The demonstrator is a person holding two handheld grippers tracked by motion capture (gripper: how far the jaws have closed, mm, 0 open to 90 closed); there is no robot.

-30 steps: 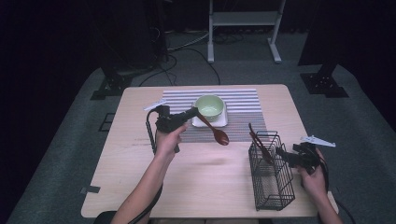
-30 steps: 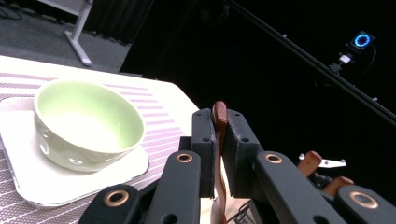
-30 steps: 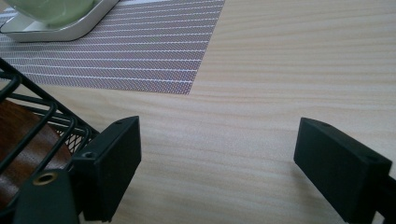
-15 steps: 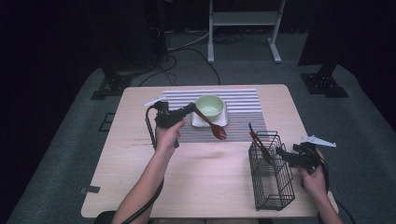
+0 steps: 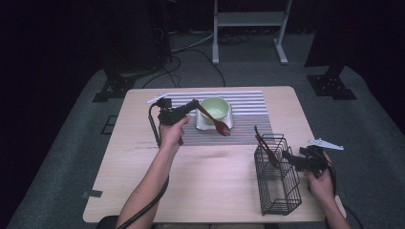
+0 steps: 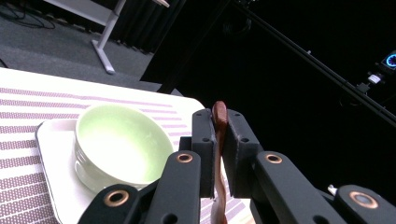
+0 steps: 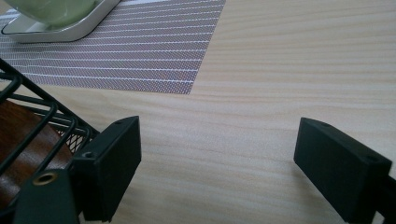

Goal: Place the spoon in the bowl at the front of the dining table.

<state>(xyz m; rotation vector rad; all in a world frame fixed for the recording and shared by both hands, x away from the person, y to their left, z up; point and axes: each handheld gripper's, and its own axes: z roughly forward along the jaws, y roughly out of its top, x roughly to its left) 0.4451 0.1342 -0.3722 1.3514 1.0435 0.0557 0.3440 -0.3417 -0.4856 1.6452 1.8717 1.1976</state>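
Nearest the person, the right gripper (image 5: pixel 289 156) rests with jaws spread wide beside the wire basket (image 5: pixel 279 191), while farther up the table the left gripper (image 5: pixel 193 104) clamps a brown spoon (image 5: pixel 217 123) just over the green bowl (image 5: pixel 213 108).

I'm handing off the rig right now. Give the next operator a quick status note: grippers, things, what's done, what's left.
Left gripper: shut on the spoon by its handle, held above the mat beside the bowl, spoon head pointing down toward the mat.
Right gripper: open, low over the table beside the wire basket.
The bowl sits on a white tray. A second wooden utensil stands in the basket.
Done: spoon grasped and lifted.
Left: likely setting it in the bowl, or in the basket; I cannot tell which.
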